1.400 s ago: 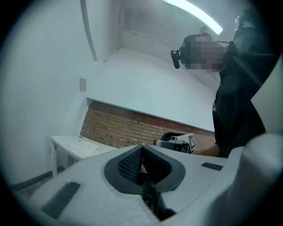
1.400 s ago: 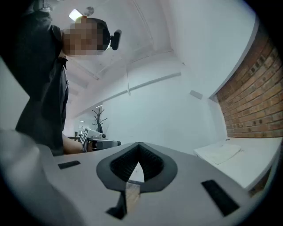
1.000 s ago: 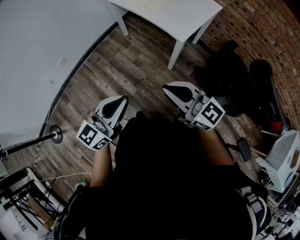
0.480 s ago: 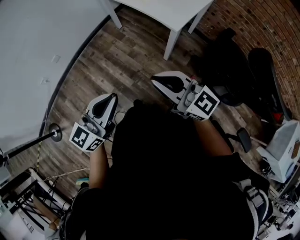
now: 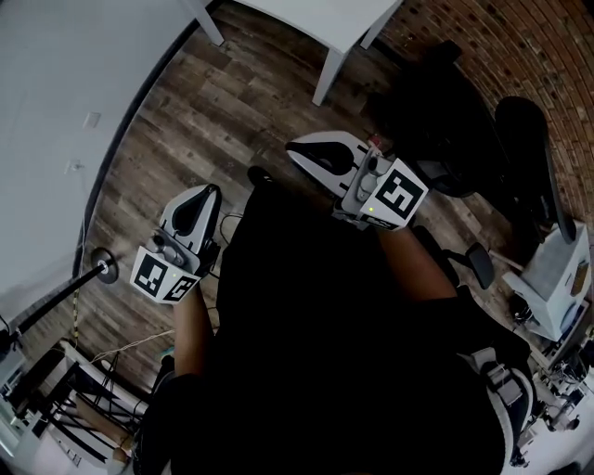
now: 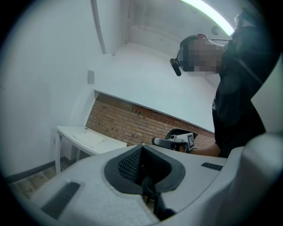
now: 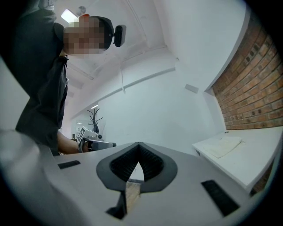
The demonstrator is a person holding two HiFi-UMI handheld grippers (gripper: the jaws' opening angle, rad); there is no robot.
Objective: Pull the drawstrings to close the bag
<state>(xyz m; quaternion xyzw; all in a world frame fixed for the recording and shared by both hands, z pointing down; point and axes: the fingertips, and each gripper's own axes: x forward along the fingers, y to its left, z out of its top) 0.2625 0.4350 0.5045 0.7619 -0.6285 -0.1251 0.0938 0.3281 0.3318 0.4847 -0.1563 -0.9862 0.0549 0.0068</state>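
Two grippers, both clenched on nothing: the left gripper (image 6: 142, 150) and the right gripper (image 7: 139, 148) are held level at the person's waist, pads pressed together, I'd guess because nothing is yet within reach to grasp. No bag or drawstrings show in any view. A flat pale thing (image 7: 223, 148) lies on the white desk (image 5: 320, 19) far ahead, and I cannot tell whether that is it. Wooden floor (image 5: 232, 102) lies open between person and desk. Dark furniture (image 5: 436, 111) crowds the right by the brick wall (image 5: 492, 56), and a stand (image 5: 97, 269) edges the left.
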